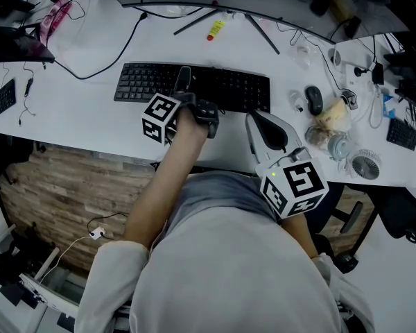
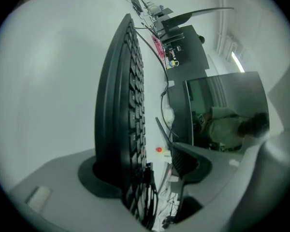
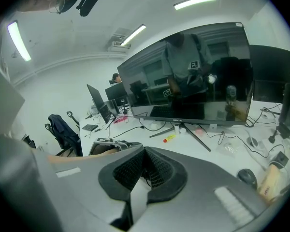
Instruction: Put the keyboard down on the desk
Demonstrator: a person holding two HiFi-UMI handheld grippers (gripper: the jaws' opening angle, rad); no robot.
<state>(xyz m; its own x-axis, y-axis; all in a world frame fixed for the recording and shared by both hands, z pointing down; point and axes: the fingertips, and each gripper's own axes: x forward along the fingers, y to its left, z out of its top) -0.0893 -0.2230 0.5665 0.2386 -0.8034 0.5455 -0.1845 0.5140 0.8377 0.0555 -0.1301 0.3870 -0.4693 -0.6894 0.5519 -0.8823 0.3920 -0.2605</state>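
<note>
Looks all but done: keyboard [image 1: 194, 87] flat on the white bench [image 1: 76, 109], on the person's side of the monitor stand [image 1: 262, 33] and just clear of its legs. Straddled at its near edge by the left hand-held gripper [image 2: 150, 166], jaws apart: one pad against the underside, the other standing off the keys with a strip of bench showing between. Cannot tell whether that near edge rests fully down or rides on the lower pad.

Most likely to go wrong on the way out. If pulled back crooked, would probably hook the underside pad on the keyboard's lip and drag it away from the monitor stand toward the bench edge, perhaps over it. If lifted rather than slid clear, would tip the near edge up and let it slap down. If nudged forward, would shove the keyboard into the stand's legs and the yellow marker [image 1: 216, 28] lying between them. Worth minding the black cable [image 1: 114, 61] too, looping out from beside the monitor stand. If the keyboard's own lead, liable to be tugged taut by any drag.

Right hand-held gripper [image 3: 144, 173] pinched together on nothing, hovering well back from the monitor stand over the bench's near edge. Little risk there unless swung down. Close enough to be knocked: mouse [image 1: 314, 100] and small clutter off to the stand's side.
</note>
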